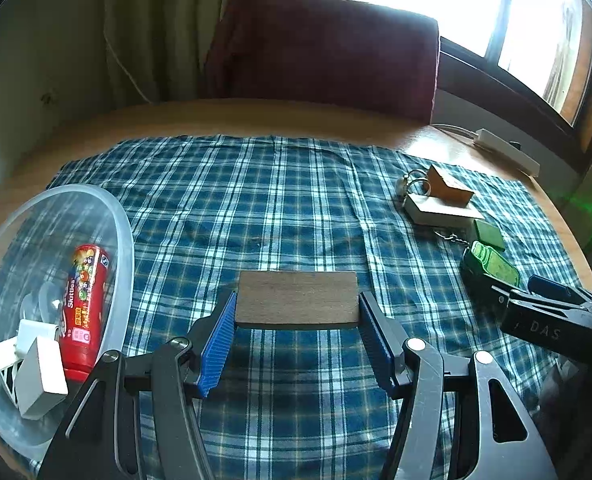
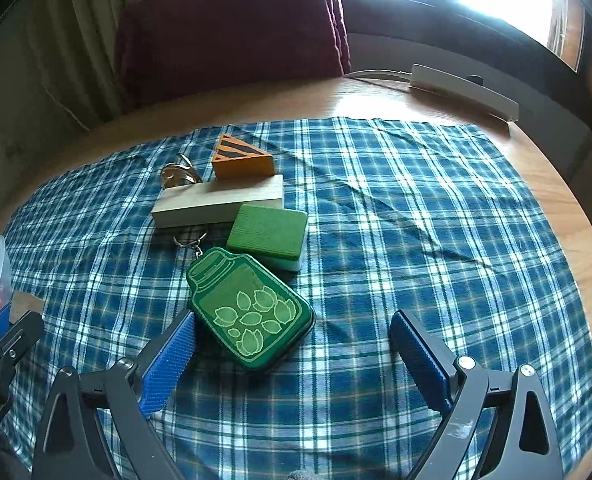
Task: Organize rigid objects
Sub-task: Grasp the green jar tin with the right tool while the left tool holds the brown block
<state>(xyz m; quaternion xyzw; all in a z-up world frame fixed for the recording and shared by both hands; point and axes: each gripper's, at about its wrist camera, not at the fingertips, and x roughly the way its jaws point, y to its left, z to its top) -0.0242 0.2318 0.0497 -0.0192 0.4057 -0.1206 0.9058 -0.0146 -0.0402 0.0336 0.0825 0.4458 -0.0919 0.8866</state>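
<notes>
The left gripper [image 1: 297, 326] pinches a flat brown wooden block [image 1: 297, 298] between its two blue pads [image 1: 217, 344], one pad against each short end. The block is level and appears lifted a little above the blue checked cloth [image 1: 255, 200]; its dark shadow lies just under it. To the left of this gripper stands a clear plastic bowl [image 1: 125, 236]. Inside the bowl lie a red Skittles tube [image 1: 84, 308] and some white pieces [image 1: 41, 376], touching one another.

The right gripper [image 2: 291, 360] is spread wide and holds nothing. Its left pad [image 2: 167, 364] is just beside the lower left edge of a green jar-shaped keychain [image 2: 249, 308], which lies flat on the cloth between the fingers, nearer to the left one. If the pad really touches it cannot be told. The right finger is well apart from it.

Ahead of the right gripper, beyond the keychain, sits a green block [image 2: 269, 230], close to the keychain's top. Behind it lies a long pale wooden block [image 2: 219, 202], and behind that an orange wedge with black stripes [image 2: 241, 160]. Metal rings [image 2: 177, 174] lie to the left of the wedge.

Far ahead on the right, on the bare wooden table [image 2: 376, 100], rests a white power strip [image 2: 462, 90].
</notes>
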